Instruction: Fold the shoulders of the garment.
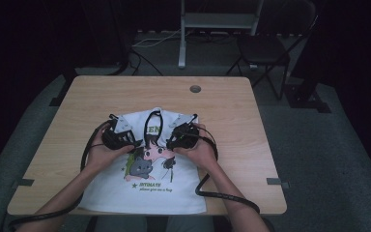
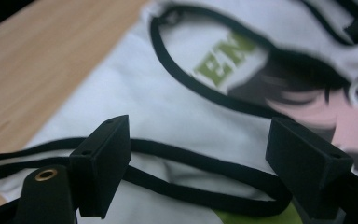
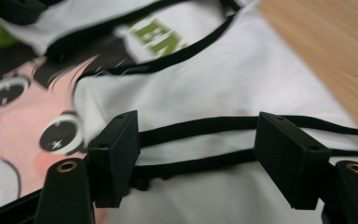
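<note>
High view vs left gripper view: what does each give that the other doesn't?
High view alone: the whole wooden table, a folding chair behind it, both forearms, and the right hand-held gripper over the white tote bag.

Left gripper view alone: the left hand-held gripper close up, jaws apart, with a black strap running across between them, pads not pressing it.

Both: the bag's cartoon print, green lettering and bare tabletop.
</note>
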